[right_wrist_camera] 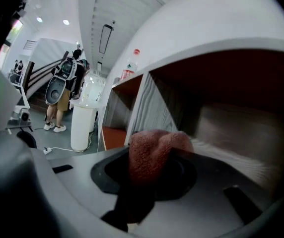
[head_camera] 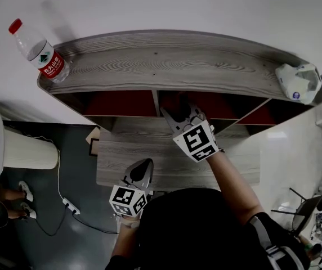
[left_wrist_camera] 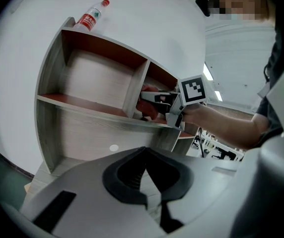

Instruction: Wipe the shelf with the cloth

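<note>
While the right gripper (head_camera: 179,112) reaches into the middle compartment of the shelf (head_camera: 150,66), its jaws are clamped on a bunched reddish cloth (right_wrist_camera: 154,155). The cloth sits low at the front of that compartment, on or just above its floor board; I cannot confirm contact. The left gripper (head_camera: 140,170) hangs lower, in front of the shelf, jaws together with nothing between them. No board shows streaks or a cleaned patch, so what has been wiped cannot be read. I judge the work to be at this one compartment, with the neighbouring compartments, the lower board and the top, where a bottle (head_camera: 40,52) and a crumpled white bag (head_camera: 299,80) rest, probably left to do.
</note>
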Demonstrator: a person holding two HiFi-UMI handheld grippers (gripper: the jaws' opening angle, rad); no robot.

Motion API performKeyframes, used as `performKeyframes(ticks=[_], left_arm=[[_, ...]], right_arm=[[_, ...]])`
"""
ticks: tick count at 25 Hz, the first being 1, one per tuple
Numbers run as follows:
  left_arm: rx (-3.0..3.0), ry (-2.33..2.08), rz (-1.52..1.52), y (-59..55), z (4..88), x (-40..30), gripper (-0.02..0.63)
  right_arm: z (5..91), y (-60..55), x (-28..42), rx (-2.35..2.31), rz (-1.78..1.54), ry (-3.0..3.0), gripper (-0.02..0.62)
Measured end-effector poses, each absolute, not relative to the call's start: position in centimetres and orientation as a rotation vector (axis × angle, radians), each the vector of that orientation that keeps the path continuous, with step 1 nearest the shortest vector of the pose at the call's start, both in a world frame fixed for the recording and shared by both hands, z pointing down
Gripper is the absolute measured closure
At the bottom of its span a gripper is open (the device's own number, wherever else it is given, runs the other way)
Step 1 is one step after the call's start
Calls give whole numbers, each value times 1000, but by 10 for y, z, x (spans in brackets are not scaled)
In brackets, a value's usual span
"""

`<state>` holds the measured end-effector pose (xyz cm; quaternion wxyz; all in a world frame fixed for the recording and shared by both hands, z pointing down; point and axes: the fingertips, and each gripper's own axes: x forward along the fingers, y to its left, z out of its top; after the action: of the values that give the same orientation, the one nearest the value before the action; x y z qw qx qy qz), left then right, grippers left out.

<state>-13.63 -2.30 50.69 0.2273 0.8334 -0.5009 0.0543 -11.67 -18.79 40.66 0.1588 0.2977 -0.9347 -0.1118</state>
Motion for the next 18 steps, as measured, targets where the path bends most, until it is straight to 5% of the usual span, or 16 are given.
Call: performKeyframes(ticks=[10,18], left_arm=[[2305,-1369,162,-24,505,-134,601],[2297,-1374,181,-25,507,-136,601]], right_arm=[[325,-173,-115,970,-590,-2962,503],[337,-220,-107,1177,-79,-3146,508]])
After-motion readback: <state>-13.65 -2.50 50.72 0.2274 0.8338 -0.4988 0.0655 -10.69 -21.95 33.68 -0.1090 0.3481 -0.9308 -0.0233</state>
